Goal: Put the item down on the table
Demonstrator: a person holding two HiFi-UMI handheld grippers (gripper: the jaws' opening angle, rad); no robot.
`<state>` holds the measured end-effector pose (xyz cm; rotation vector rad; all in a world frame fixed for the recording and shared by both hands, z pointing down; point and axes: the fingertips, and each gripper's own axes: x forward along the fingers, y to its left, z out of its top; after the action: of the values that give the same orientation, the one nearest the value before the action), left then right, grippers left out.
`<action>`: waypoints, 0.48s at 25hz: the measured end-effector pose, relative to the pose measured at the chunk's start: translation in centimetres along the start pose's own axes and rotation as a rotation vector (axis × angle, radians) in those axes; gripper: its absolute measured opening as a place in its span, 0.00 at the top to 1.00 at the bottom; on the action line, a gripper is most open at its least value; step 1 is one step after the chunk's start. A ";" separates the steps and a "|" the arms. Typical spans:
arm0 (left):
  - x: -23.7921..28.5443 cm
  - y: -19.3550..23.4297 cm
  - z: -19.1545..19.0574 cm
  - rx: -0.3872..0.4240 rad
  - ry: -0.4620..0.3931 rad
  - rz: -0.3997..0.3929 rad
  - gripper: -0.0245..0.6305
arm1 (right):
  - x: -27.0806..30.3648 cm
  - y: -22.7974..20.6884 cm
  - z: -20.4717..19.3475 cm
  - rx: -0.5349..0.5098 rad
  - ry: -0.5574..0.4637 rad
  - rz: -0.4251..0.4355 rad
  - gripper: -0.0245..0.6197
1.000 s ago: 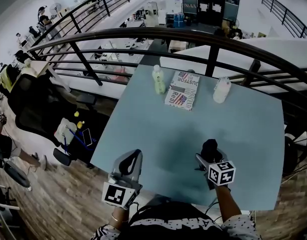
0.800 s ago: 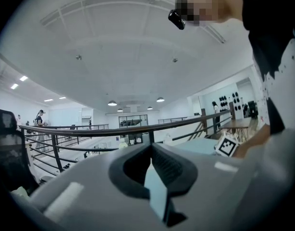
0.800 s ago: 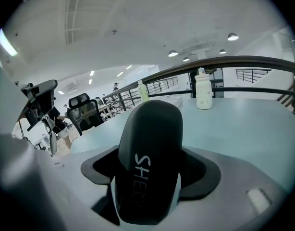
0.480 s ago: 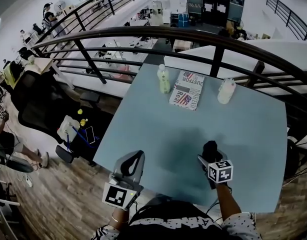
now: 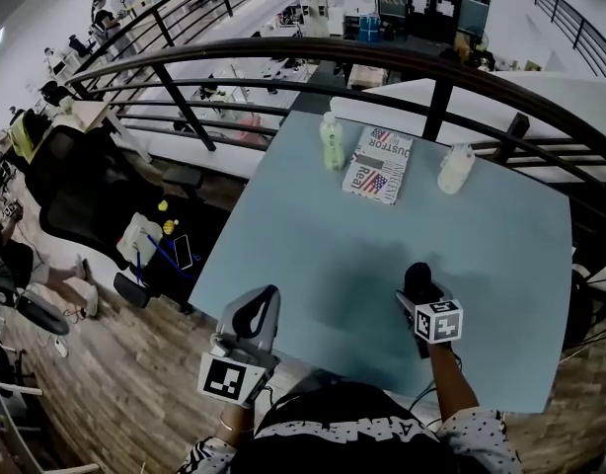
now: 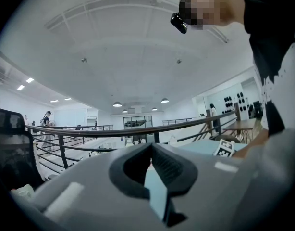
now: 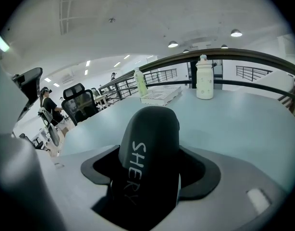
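Left claw, seemingly closed, empty.

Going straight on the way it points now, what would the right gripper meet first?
Most likely the flat printed booklet at the far side of the table, reached first by the black item the right gripper holds. The white bottle stands right of that line. Depth is hard to judge.

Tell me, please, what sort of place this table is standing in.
Most likely an upper gallery in an open-plan office: the pale blue table stands against a dark metal railing, desks show on a floor beyond it, and a black office chair stands at the left.
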<state>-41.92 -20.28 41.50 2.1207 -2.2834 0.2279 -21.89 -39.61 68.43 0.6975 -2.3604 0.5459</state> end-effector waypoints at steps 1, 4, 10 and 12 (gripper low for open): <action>-0.1 0.3 0.0 0.000 -0.001 0.005 0.96 | 0.2 0.0 0.1 -0.004 0.005 -0.005 0.39; -0.5 0.8 -0.3 -0.007 0.003 0.019 0.96 | 0.7 -0.1 -0.4 -0.011 0.035 -0.017 0.39; -1.4 1.6 -0.7 -0.022 0.007 0.041 0.96 | 1.3 -0.3 -1.3 -0.017 0.070 -0.037 0.39; -1.7 1.9 -0.6 -0.025 0.007 0.048 0.96 | 1.4 -0.2 -1.2 -0.025 0.077 -0.043 0.39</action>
<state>-43.75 -18.36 41.70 2.0520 -2.3226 0.2063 -22.22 -39.65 70.25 0.7017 -2.2716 0.5152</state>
